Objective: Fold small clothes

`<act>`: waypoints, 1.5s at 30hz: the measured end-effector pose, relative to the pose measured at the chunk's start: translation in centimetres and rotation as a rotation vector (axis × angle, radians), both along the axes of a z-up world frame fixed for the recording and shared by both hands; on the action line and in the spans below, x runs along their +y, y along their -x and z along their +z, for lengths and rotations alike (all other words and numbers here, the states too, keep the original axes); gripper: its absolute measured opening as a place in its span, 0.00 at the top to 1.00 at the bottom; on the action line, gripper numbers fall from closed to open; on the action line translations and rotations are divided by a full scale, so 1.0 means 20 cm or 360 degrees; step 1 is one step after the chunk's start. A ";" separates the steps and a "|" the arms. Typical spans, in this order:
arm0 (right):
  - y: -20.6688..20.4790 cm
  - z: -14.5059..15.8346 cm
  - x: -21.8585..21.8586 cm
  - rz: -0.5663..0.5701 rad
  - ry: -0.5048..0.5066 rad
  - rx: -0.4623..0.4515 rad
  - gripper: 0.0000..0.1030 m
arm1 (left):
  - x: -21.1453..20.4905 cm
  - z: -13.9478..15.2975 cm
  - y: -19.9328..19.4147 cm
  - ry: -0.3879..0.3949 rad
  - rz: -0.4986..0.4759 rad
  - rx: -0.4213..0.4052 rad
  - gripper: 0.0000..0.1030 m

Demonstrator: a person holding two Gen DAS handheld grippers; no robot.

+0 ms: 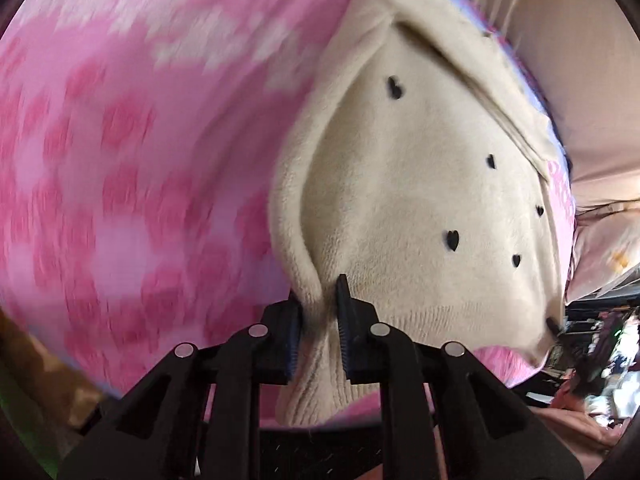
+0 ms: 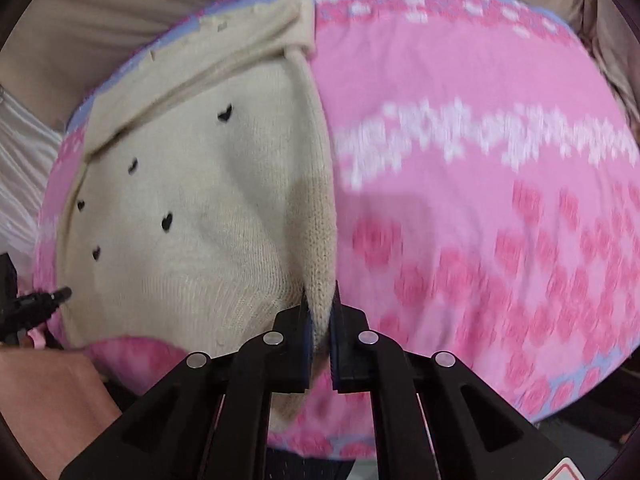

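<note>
Both grippers sit nearest the lenses, each clamped on a pinch of the hem of the one cream knit garment [image 1: 420, 208]: my left gripper [image 1: 320, 320] holds one near corner and my right gripper [image 2: 319, 312] the other, jaws narrowed down to the cloth. That garment, dotted with small black hearts, five showing in each view, lies on a single pink patterned blanket [image 1: 120, 160] toward its edge, and I judge I am mid-fold with the hem picked up. Next I need to carry both corners evenly to the far edge and lay them flat without bunching.
</note>
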State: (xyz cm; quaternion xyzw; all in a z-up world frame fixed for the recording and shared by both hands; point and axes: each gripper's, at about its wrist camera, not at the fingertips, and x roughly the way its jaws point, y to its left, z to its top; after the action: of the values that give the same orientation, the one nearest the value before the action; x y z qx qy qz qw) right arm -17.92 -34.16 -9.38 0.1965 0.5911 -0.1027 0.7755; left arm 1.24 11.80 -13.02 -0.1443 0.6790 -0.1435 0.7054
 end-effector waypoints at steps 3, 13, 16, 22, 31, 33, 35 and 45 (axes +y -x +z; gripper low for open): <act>0.02 -0.13 0.04 0.0007 -0.0053 0.0087 0.85 | 0.02 0.03 -0.03 -0.0027 0.0010 -0.0012 0.81; -0.70 0.26 -0.33 -0.0113 0.0061 -0.0374 0.50 | -0.24 0.40 -0.66 -0.0010 0.0067 -0.0486 0.45; -0.97 0.22 -0.41 -0.0160 0.0045 -0.0393 0.42 | -0.33 0.39 -0.91 -0.0024 0.0138 -0.0524 0.32; -1.34 0.02 -0.58 -0.0250 -0.0121 -0.0341 0.38 | -0.31 0.22 -1.29 0.0004 0.0267 -0.0395 0.30; -1.67 -0.18 -0.56 -0.0144 -0.0237 -0.0339 0.84 | -0.43 0.03 -1.57 0.0014 0.0152 -0.0410 0.75; -1.69 -0.14 -0.55 -0.0154 -0.0229 -0.0388 0.85 | -0.45 0.03 -1.59 0.0046 0.0121 -0.0414 0.85; -1.66 -0.05 -0.54 -0.0156 -0.0202 -0.0482 0.87 | -0.49 0.09 -1.59 0.0073 0.0061 -0.0483 0.88; -1.48 0.21 -0.73 -0.0261 0.0106 -0.0546 0.76 | -0.78 0.20 -1.63 0.0115 -0.0118 -0.0635 0.87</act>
State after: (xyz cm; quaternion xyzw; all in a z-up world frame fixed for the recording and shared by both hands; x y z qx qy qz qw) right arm 11.77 -48.85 -5.11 0.2329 0.4286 -0.1501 0.8600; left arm 33.74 -3.86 -8.97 -0.1131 0.5252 -0.2194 0.8144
